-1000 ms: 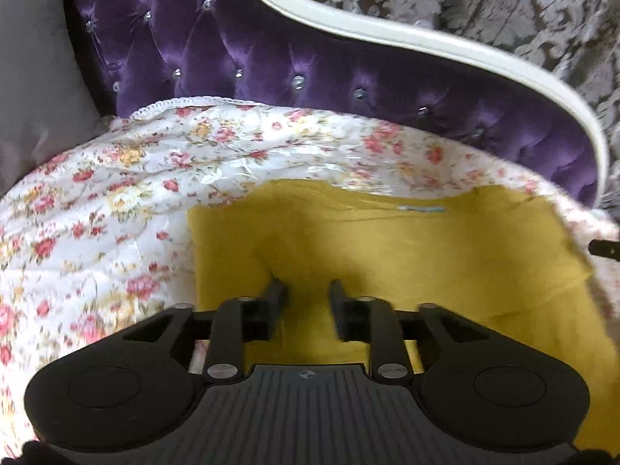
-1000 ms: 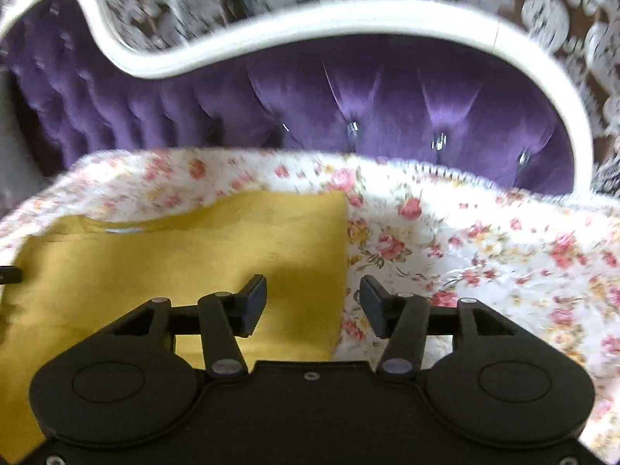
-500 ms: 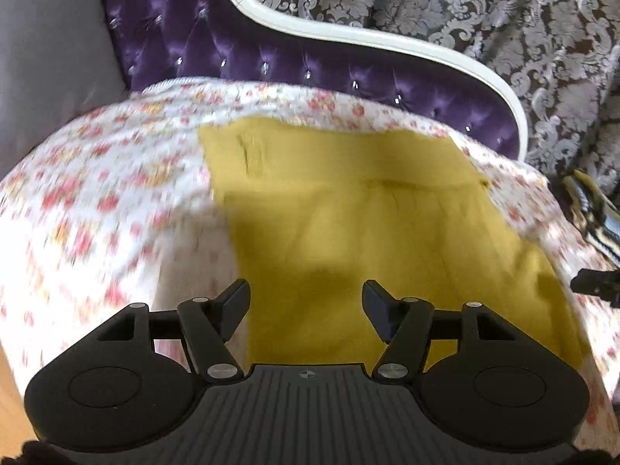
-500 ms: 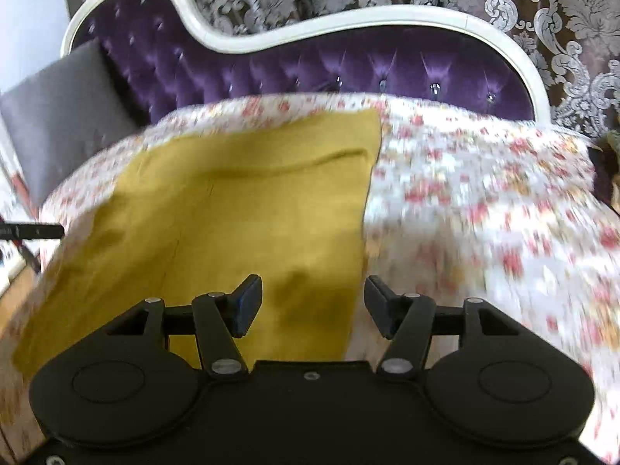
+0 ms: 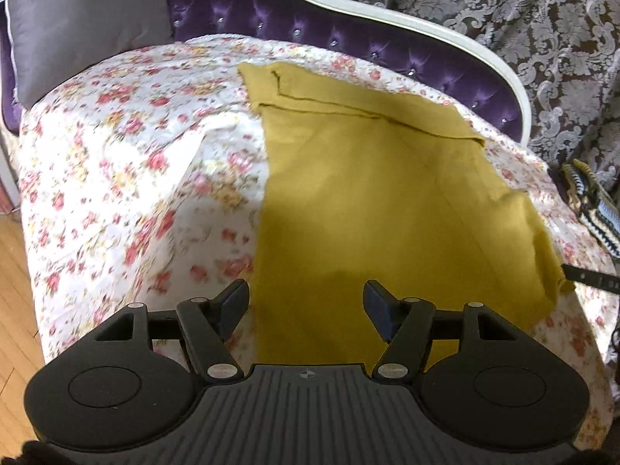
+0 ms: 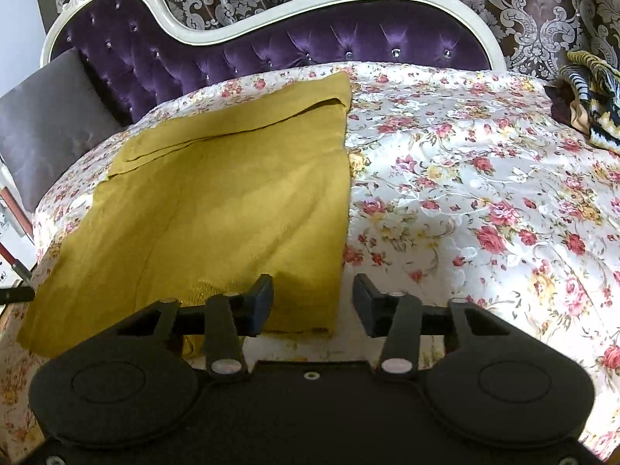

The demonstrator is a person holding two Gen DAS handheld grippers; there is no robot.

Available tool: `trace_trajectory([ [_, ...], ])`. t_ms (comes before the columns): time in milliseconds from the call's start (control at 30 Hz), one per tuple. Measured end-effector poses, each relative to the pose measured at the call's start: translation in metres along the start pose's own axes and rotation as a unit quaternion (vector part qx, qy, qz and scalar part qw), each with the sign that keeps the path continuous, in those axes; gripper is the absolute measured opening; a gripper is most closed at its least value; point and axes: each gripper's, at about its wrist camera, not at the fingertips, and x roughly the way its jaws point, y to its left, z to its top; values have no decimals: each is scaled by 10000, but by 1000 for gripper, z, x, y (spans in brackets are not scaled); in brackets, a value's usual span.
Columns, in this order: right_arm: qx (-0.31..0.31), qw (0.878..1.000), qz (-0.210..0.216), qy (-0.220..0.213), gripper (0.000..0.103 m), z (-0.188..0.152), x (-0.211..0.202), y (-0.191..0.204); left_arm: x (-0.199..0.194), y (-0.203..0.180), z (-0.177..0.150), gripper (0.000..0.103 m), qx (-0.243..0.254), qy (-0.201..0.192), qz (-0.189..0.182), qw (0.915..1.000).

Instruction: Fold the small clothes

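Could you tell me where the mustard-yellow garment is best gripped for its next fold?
Probably at the two near corners of the mustard-yellow garment, coming from the near edge. It lies flat on the floral bedspread, its far end already folded over, and each open tool, left tool and right tool, hovers by one near corner.

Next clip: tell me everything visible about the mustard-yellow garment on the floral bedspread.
The mustard-yellow garment looks like a fine knit, plain, with no print. It lies spread flat on the floral bedspread, roughly rectangular, with a narrow band folded over along its far edge near the purple headboard. One long side runs straight; the other flares toward the near corner. A faint seam crosses it lengthwise. Neither tool grips it: the left tool and right tool hover open over its near edge.
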Motion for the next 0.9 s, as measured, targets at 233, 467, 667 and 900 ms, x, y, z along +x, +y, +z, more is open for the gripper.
trace_trajectory([
  [233,57,9999,76,71,12,-6,2,7,-1,2,-10,64,-74,58,38,9999],
  [467,47,9985,-541,-8,12,-7,-20,-14,0,-2,-14,66,36,157,-20,9999],
  [667,119,9991,-401,31,12,-10,-18,-14,2,-8,-15,71,98,200,-85,9997],
  [900,259,9995,-203,16,14,-10,-15,-18,5,-8,-17,67,3,198,-181,9996],
])
